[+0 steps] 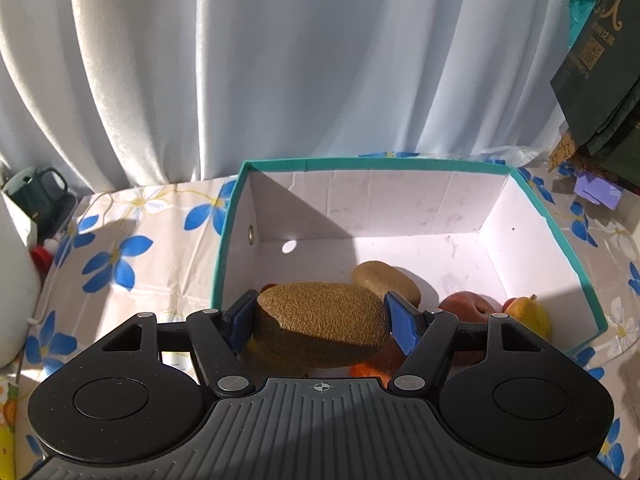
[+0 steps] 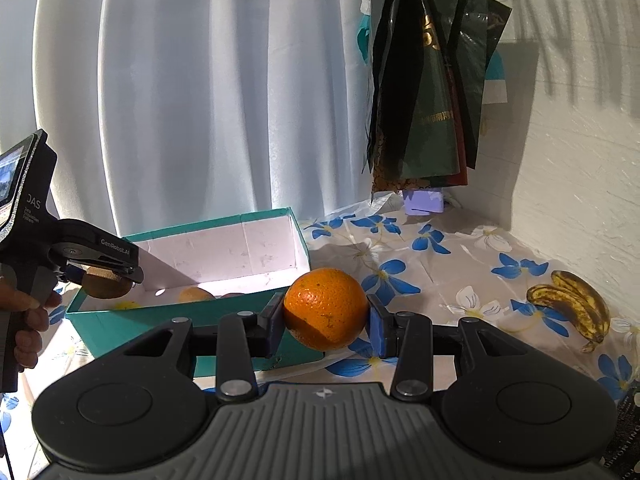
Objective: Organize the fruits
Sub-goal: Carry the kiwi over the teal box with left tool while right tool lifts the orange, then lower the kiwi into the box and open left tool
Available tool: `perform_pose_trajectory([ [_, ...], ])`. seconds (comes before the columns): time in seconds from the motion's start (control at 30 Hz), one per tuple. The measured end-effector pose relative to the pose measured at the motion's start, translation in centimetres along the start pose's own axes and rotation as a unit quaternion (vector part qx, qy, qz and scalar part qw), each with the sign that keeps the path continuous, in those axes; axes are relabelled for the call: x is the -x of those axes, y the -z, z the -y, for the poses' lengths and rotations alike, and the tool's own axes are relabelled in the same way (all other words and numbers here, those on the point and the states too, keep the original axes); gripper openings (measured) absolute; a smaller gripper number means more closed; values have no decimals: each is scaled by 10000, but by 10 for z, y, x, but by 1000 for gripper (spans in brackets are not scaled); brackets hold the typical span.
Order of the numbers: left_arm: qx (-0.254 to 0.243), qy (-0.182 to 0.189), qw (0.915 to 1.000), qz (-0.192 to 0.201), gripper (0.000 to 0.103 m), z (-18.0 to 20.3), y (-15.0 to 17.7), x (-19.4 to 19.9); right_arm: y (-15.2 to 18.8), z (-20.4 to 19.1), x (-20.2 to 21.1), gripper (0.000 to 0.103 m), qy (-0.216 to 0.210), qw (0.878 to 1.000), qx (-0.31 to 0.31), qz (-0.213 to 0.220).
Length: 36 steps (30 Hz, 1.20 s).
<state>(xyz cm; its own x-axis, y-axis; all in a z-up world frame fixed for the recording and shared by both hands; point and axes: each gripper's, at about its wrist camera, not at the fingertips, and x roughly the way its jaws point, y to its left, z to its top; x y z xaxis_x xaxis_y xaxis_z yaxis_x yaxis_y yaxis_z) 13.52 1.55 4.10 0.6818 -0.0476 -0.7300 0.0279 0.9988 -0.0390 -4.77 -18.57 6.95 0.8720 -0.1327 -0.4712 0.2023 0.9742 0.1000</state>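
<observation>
My left gripper (image 1: 320, 318) is shut on a brown kiwi (image 1: 320, 324) and holds it over the near end of a teal box (image 1: 560, 232) with a white inside. In the box lie another kiwi (image 1: 384, 282), a red apple (image 1: 468, 308), a yellow-orange fruit (image 1: 528, 314) and something orange (image 1: 368, 368) under the held kiwi. In the right wrist view my right gripper (image 2: 326, 318) is shut on an orange (image 2: 326, 314), to the right of the teal box (image 2: 168, 320). The left gripper (image 2: 104, 276) with its kiwi (image 2: 106, 286) shows at the box's left end.
A spotted bunch of bananas (image 2: 572, 304) lies on the flowered tablecloth (image 2: 440, 264) at the right. Dark paper bags (image 2: 424, 92) hang in the corner by a white wall, above a purple block (image 2: 422, 202). A curtain hangs behind. A green mug (image 1: 36, 192) stands far left.
</observation>
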Motion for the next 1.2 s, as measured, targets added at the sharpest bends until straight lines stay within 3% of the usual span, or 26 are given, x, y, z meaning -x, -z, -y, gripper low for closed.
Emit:
perform_pose_trajectory([
  [0.5,-53,-156,9993,-331,73,-1,-4,-43,-7,-7,-12,41,10,10000,30,-17],
  [0.77,-351,-169,9988,-305,73,10,-2,-51,-10,-12,-17,41,4,10000,54,-4],
  [1.2,-764,-595,9952,-158,73,22,2,-63,-12,-13,-23,41,-2,10000,27,9],
])
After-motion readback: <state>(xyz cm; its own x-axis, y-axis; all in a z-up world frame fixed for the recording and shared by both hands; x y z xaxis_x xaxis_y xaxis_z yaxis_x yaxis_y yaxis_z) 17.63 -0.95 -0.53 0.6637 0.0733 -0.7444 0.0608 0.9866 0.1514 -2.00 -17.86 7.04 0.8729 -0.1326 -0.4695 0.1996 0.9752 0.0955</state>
